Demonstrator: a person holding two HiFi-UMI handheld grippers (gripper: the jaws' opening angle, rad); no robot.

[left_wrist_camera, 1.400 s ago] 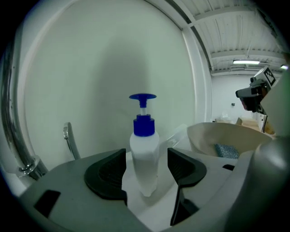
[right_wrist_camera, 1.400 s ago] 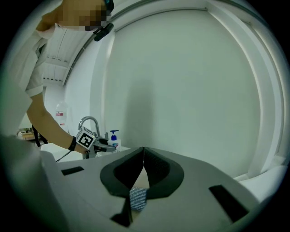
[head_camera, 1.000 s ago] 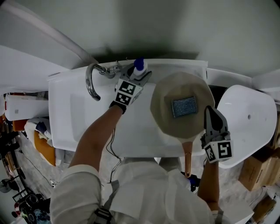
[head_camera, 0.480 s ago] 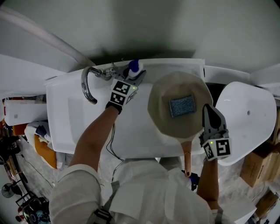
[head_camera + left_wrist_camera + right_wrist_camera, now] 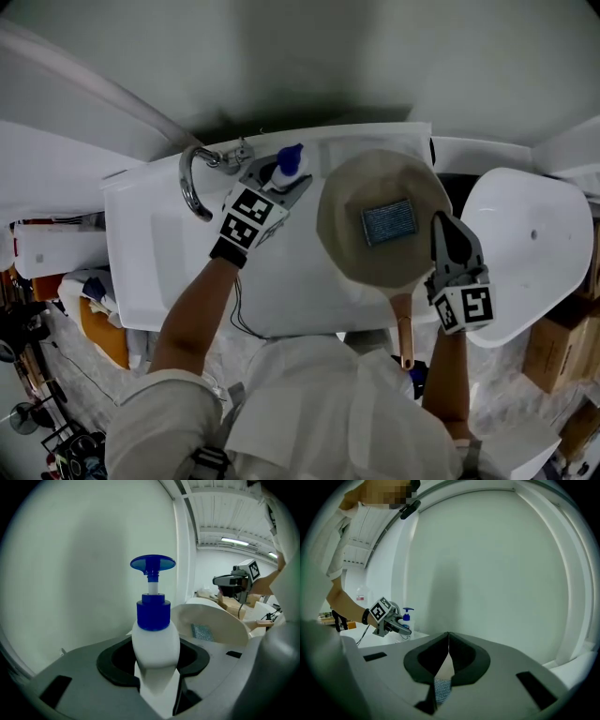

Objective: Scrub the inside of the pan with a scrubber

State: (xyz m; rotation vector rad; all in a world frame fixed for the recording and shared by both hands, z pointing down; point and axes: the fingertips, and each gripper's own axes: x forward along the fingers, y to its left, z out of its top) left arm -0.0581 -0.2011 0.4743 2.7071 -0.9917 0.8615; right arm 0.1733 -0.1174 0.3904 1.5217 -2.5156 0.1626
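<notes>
Pan point(image 5: 375, 258) lies with its right rim at the tips of the right gripper point(image 5: 446, 225), whose jaws are clenched together. Whether they pinch the rim cannot be told. Its beige bowl holds a blue-grey scrubber point(image 5: 390, 221) lying flat, left of those tips. The pan's handle point(image 5: 404, 333) points back toward the person, alongside that gripper. The left gripper point(image 5: 279, 180) has just been closing its jaws, and they grasp an upright white soap bottle point(image 5: 155, 637) with its blue pump above them.

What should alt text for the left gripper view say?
A white pump bottle with a blue head is gripped by the left gripper, whose jaws have just been closing. Behind it, a beige pan holds a scrubber.
</notes>
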